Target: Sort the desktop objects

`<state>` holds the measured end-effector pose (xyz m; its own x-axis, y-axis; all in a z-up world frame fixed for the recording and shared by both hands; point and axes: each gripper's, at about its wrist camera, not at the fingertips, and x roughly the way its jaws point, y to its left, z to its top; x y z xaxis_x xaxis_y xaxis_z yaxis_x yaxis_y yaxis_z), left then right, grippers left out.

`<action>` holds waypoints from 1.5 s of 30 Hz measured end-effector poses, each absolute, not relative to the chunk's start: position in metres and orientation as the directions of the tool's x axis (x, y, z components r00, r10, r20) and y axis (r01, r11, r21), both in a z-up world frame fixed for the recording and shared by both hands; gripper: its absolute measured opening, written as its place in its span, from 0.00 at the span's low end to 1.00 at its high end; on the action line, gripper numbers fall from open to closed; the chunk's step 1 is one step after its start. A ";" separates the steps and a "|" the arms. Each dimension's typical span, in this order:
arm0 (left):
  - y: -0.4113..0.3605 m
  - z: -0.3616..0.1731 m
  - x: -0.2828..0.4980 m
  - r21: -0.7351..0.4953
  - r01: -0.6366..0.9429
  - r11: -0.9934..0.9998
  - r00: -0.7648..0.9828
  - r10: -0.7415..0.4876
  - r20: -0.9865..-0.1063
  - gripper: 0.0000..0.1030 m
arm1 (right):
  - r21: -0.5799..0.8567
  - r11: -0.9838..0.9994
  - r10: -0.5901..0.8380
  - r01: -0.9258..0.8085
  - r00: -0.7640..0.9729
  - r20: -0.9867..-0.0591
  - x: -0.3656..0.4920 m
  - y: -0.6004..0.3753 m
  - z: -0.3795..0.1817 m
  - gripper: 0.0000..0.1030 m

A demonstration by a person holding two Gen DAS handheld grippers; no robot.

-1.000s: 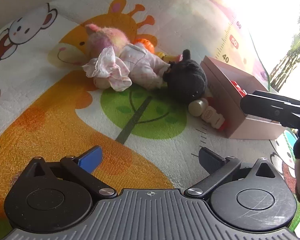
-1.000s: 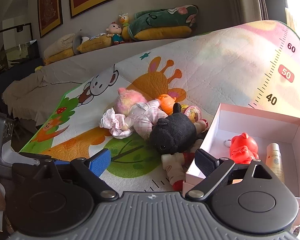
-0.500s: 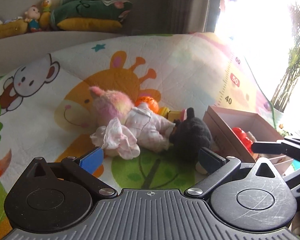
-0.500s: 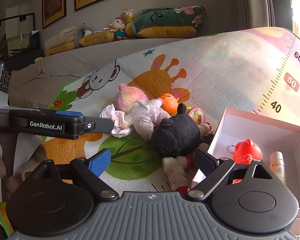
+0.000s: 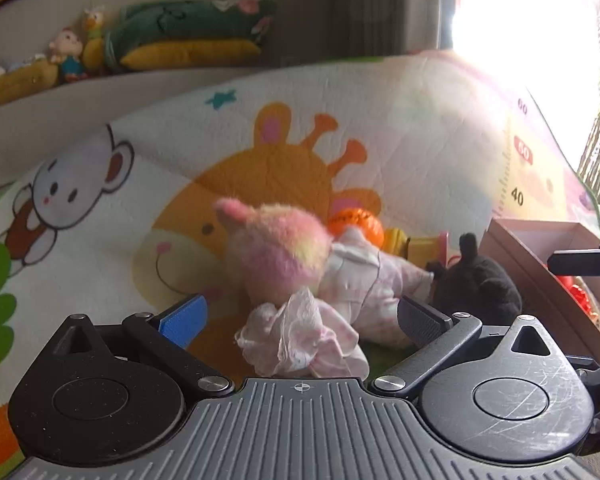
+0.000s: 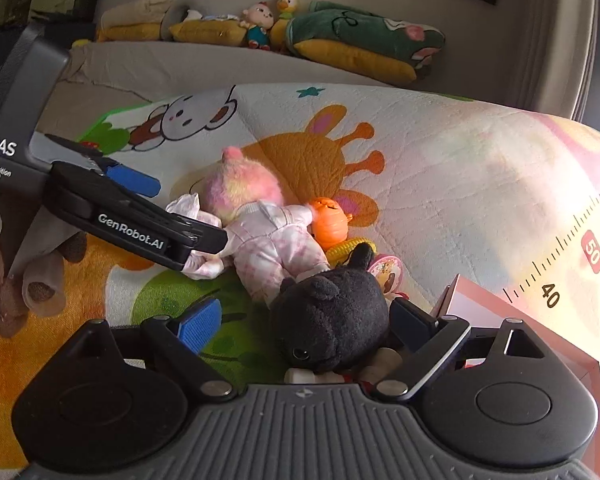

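Left gripper (image 5: 300, 316): jaws wide around the pink doll (image 5: 300, 272).
Right gripper (image 6: 308, 320): jaws wide around the black plush (image 6: 332, 316).

Pink-haired doll (image 5: 300, 276) lying flat, black plush (image 6: 332, 320) touching its legs

Window glare (image 5: 512, 20) blew out the upper right of the left wrist view, and the pink box (image 6: 500, 320) got cut off lower right, mostly behind the right gripper (image 6: 306, 322).
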<state>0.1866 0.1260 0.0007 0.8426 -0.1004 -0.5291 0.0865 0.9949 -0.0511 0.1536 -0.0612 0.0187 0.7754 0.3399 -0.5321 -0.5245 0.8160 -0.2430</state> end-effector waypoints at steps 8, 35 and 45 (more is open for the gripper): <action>0.128 -0.021 0.197 -0.017 0.104 0.994 0.834 -0.097 -0.544 1.00 | -0.280 0.791 0.318 -0.544 0.756 -0.572 0.160 -0.055 0.012 0.89; 0.152 -0.022 0.177 -0.084 0.113 0.990 0.829 -0.140 -0.541 0.68 | -0.478 0.691 0.133 -0.542 0.745 -0.654 0.208 -0.016 -0.006 0.70; 0.144 -0.022 0.179 -0.041 0.110 0.993 0.826 -0.114 -0.552 0.74 | -0.290 0.742 0.315 -0.604 0.696 -0.645 0.161 -0.040 0.024 0.67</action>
